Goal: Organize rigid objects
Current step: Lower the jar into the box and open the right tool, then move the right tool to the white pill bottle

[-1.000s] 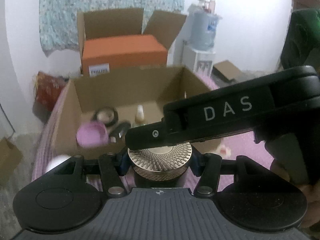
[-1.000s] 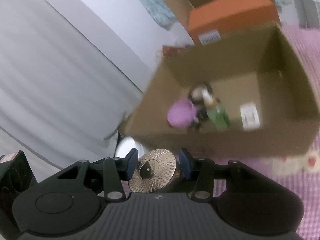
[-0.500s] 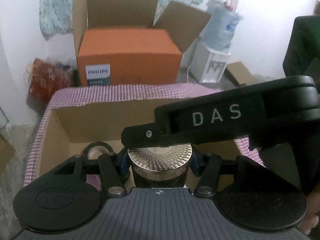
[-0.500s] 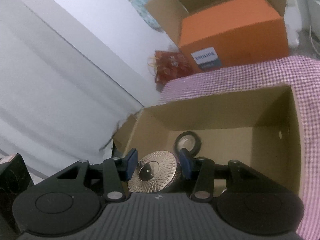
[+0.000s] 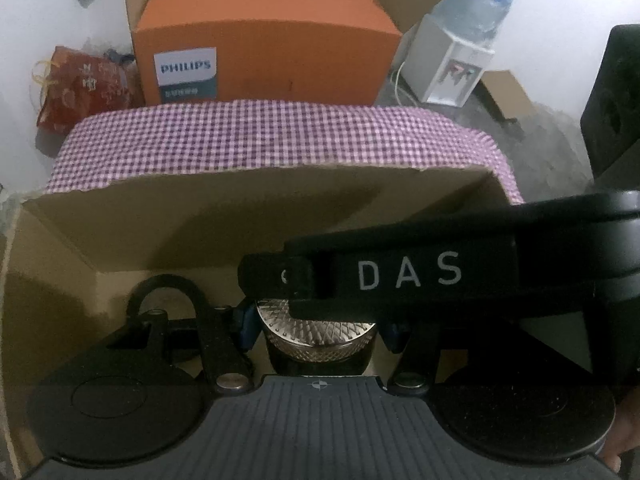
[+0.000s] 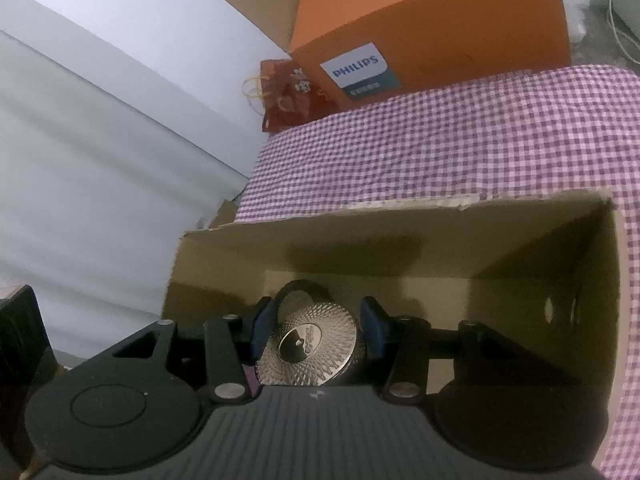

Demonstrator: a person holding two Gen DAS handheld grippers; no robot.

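A dark round jar with a patterned gold lid (image 5: 316, 328) is held by both grippers inside the open cardboard box (image 5: 256, 192). My left gripper (image 5: 316, 330) is shut on the jar's sides. My right gripper (image 6: 316, 334) is shut on the jar's gold lid (image 6: 308, 350) and crosses the left wrist view as a black arm marked DAS (image 5: 408, 274). A black tape roll (image 5: 164, 288) stands on the box floor just behind the jar, also in the right wrist view (image 6: 304, 290).
The box sits on a purple checked cloth (image 5: 272, 140). Behind it stand an orange Philips carton (image 5: 260, 40), a red bag (image 5: 84, 84) and a water dispenser (image 5: 456, 68). A white wall (image 6: 100, 160) is at the left.
Both grippers have moved forward and down with the jar, from in front of the box to inside it, close to the tape roll. The grip has not changed.
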